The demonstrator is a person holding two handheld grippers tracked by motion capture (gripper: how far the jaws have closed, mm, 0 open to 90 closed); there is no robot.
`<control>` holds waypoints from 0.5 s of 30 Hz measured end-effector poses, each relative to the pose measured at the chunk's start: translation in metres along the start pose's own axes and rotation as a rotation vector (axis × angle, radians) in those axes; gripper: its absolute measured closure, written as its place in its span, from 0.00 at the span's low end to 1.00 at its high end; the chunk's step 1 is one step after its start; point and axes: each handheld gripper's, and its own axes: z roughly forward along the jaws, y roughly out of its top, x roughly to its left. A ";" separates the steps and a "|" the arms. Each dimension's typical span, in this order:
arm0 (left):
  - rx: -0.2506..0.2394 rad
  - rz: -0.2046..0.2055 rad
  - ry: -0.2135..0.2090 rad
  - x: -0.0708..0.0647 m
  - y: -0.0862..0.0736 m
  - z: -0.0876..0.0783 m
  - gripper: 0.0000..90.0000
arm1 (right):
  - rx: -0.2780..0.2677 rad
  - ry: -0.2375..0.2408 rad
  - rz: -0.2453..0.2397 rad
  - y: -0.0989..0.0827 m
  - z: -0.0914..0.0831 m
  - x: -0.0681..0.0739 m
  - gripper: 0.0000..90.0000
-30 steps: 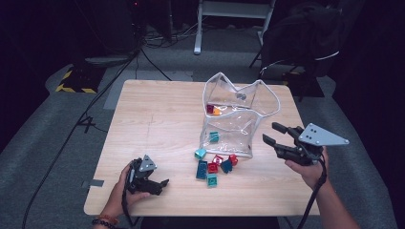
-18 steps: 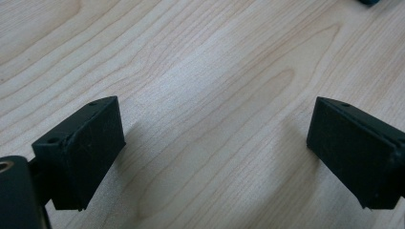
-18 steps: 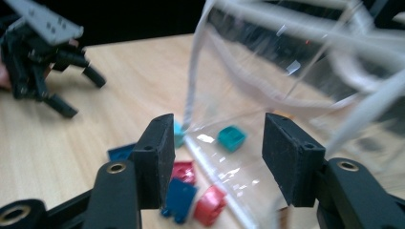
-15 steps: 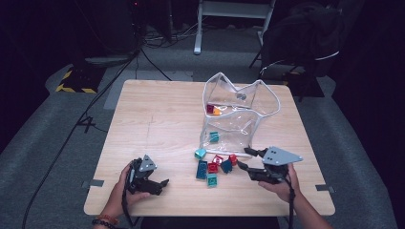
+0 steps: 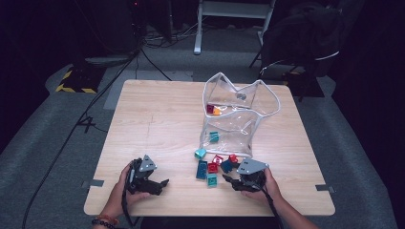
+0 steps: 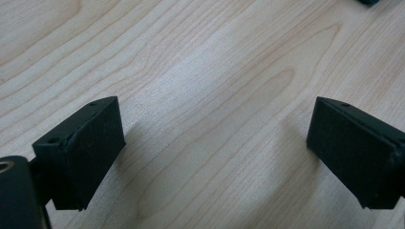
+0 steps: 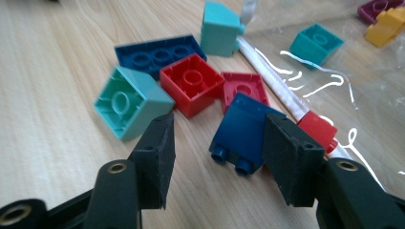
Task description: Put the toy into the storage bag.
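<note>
Right gripper view has the right gripper point(image 7: 217, 160) low over the bench point(image 7: 52, 71) with its jaws parted and nothing pressed between them, the dark blue brick point(image 7: 241, 131) lying tipped just beyond them, close to the right jaw. High view puts the left gripper point(image 5: 160, 183) at the near left, jaws wide apart over bare wood, well apart from the bricks. Farther off lie a mint brick point(image 7: 129, 102), a red brick point(image 7: 191, 83) and a long blue plate point(image 7: 160, 52), then the clear bag point(image 5: 239, 114) with more bricks inside; no writing can be read on any of them.
</note>
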 end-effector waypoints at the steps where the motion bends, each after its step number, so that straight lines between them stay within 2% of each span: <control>1: 0.000 0.000 0.000 0.000 0.000 0.000 0.06 | 0.005 -0.010 0.002 -0.001 0.002 -0.001 0.50; 6: -0.001 0.000 0.000 0.000 0.000 0.000 0.06 | 0.035 -0.053 0.020 -0.006 0.014 -0.004 0.45; 8: -0.001 -0.001 -0.001 0.000 0.000 0.000 0.06 | 0.026 -0.043 0.043 -0.007 0.017 -0.004 0.44; 11: -0.001 0.000 -0.001 0.000 0.000 0.000 0.06 | 0.024 -0.040 0.050 -0.006 0.020 -0.005 0.45; 15: 0.000 0.000 0.000 0.000 0.000 0.000 0.06 | 0.020 -0.006 0.088 -0.007 0.020 -0.009 0.51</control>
